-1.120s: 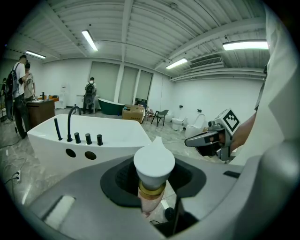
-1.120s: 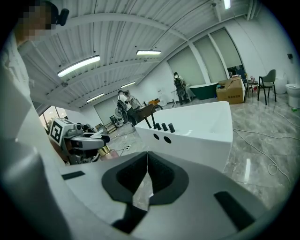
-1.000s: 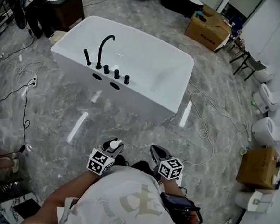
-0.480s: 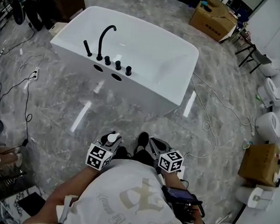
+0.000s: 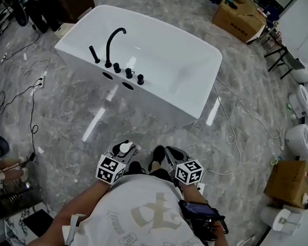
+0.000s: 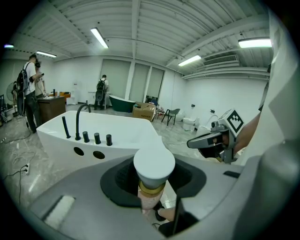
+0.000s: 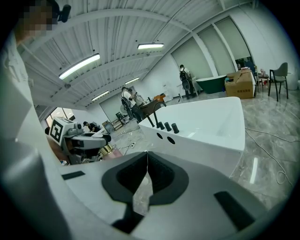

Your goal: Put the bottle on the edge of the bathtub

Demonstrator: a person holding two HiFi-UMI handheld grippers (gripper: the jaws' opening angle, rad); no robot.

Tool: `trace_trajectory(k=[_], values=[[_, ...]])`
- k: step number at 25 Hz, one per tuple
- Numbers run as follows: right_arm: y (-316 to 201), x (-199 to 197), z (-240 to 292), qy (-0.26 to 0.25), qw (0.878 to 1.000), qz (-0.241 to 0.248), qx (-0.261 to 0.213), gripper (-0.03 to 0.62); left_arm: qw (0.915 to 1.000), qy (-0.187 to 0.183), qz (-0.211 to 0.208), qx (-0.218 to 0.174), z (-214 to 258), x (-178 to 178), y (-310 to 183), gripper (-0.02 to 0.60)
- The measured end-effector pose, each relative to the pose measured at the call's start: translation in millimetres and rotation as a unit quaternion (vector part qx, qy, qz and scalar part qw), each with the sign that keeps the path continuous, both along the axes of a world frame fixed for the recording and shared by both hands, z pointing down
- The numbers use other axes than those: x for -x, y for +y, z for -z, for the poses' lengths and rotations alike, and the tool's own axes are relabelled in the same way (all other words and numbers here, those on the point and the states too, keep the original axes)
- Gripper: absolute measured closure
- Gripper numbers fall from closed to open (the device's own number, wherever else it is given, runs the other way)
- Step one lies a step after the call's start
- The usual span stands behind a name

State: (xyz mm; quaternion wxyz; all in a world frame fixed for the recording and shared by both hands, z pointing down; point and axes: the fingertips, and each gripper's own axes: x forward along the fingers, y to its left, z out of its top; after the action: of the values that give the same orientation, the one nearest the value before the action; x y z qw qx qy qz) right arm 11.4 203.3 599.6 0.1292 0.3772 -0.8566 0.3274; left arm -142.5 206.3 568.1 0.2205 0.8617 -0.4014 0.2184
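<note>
Closest in, the person's pale printed shirt (image 5: 146,220) fills the bottom of the head view, with both arms held forward at waist height. The left gripper (image 5: 123,150) is clamped on the bottle (image 6: 154,164), which stands upright between its dark pads: a broad white cap on top, a gold collar under it and a pinkish body below, where the pads press on it. The right gripper (image 7: 147,165) sits just beside the left one, its jaws brought together so the tips touch, with nothing between them. A dark shoe (image 5: 157,156) shows between the two grippers on the grey marbled floor (image 5: 65,107), and thin cables (image 5: 232,136) trail across that floor on either side. The bottle is well apart from the white bathtub (image 5: 161,102), which stands ahead across open floor. On the tub's near rim are a tall curved black faucet (image 5: 113,45), a slim black upright rod (image 5: 94,54) to its left, and three short black knobs (image 5: 128,72) to its right, with two round holes (image 5: 116,81) in the wall below them. To the right stand white toilets (image 5: 301,139) and a brown box (image 5: 288,182). Beyond the tub lies a cardboard box (image 5: 239,20), and at the far wall people (image 6: 101,91) stand near a dark desk (image 5: 73,2).
</note>
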Motion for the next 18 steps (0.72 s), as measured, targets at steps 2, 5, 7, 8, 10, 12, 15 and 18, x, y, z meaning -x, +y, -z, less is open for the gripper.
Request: trace_trajectory(k=[2,5,7,8,10,12,15,18], values=[[-12,-5,-1,-0.002,1.0,0.006,0.0,0.588,1.0,-0.003,0.004,-0.001,1,-5,-9,0.434],[-30,-10,-1,-0.005,1.0,0.015,0.001,0.588,0.9999,-0.009,0.012,0.002,2,-11,-22,0.434],[-43,-14,-1,-0.008,1.0,0.024,0.001,0.588,0.9997,-0.013,0.019,0.003,3,-16,-32,0.434],[-50,-15,-1,-0.009,1.0,0.029,0.001,0.588,0.9996,-0.015,0.022,0.003,3,-18,-37,0.434],[-63,-15,0,-0.012,0.999,0.04,-0.001,0.588,0.9994,-0.019,0.029,0.002,5,-20,-47,0.434],[-76,-14,0,-0.015,0.999,0.049,-0.001,0.588,0.999,-0.022,0.039,0.002,6,-20,-57,0.434],[-92,-16,-1,-0.019,0.998,0.063,-0.001,0.588,0.9982,-0.022,0.056,0.001,7,-23,-69,0.434],[-106,-21,-1,-0.022,0.997,0.077,-0.002,0.588,0.9972,-0.022,0.072,-0.002,9,-29,-79,0.434]])
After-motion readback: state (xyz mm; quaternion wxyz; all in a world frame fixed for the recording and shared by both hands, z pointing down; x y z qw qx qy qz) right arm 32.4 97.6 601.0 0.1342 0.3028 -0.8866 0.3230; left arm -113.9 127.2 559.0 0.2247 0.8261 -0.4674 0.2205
